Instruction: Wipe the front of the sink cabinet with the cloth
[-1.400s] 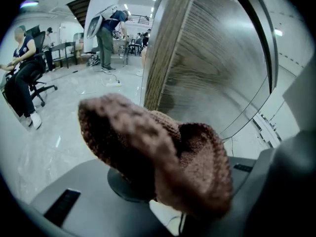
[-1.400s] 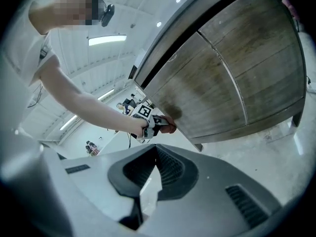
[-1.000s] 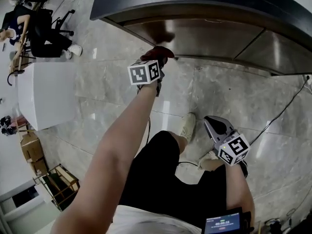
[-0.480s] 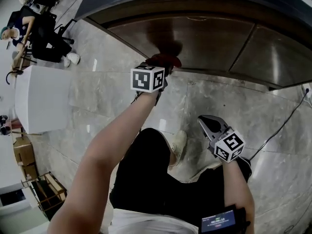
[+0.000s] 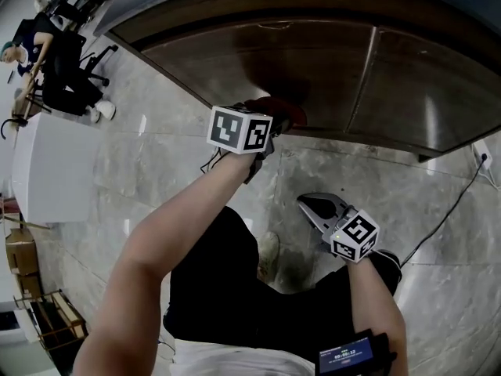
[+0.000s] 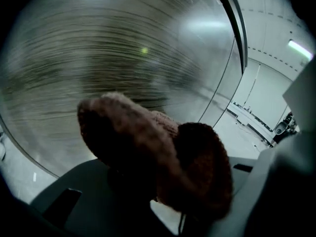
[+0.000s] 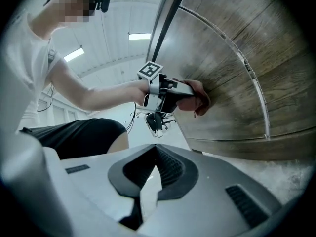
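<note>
My left gripper (image 5: pixel 270 122) is clamped on the cloth (image 6: pixel 158 152), a reddish-brown, knitted-looking wad bunched into two rounded lobes that bulge past the jaws. It presses against the sink cabinet front (image 5: pixel 313 65), low on the left-hand door (image 5: pixel 235 61) near its bottom edge. That front is brushed, brownish metal with a streaky grain, its doors closed along a thin seam (image 5: pixel 362 73), while my right gripper (image 7: pixel 155 157) hangs well back over the floor (image 5: pixel 391 186), jaws drawn together on nothing.
</note>
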Motion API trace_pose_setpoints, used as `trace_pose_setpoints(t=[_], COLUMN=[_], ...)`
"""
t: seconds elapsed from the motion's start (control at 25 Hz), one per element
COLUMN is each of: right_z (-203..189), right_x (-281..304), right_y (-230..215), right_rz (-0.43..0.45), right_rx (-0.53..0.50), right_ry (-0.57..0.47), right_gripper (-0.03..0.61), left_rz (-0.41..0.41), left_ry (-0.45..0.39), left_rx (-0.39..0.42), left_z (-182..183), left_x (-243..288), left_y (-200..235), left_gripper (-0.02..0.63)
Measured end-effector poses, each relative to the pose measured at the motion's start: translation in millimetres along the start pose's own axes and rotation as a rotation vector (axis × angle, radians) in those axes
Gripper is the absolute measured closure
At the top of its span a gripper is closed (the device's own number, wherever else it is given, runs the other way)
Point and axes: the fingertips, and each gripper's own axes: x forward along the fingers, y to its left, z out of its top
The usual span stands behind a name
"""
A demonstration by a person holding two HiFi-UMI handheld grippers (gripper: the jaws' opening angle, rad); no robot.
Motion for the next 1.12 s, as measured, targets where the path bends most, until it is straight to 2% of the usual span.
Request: trace_pose_setpoints(t=[0.16,0.56,0.76,0.88,1.12], right_z=[4,-11,-20,-25,-29], right_x=[1,-30,-46,-54,-35], right_y=[-21,-65,-79,-86,-70], right_rz=[0.027,-0.015,-0.025,-0.042,0.038], right_rx=[-0.023,-0.099,-0.121,-0.129,-0.156], right_ry=[-0.061,-0.042,-0.026,-0.013,0.008], right_gripper=[0.566,0.566,0.566,0.566,0.566], left_rz=[-0.078,-0.163,-0.270,-0.271,-0.300], left_ry=[-0.007,-0.073,-0.132,-0.129,-0.170], left_rx=[0.006,0.019,-0.017,0.002,-0.003], left_z=[10,32,40,39,36], left_x=[13,47,63,77,82], left_y=[-31,-82,-117,-129,-142], left_gripper=[0.491,0.491,0.491,0.491,0.491])
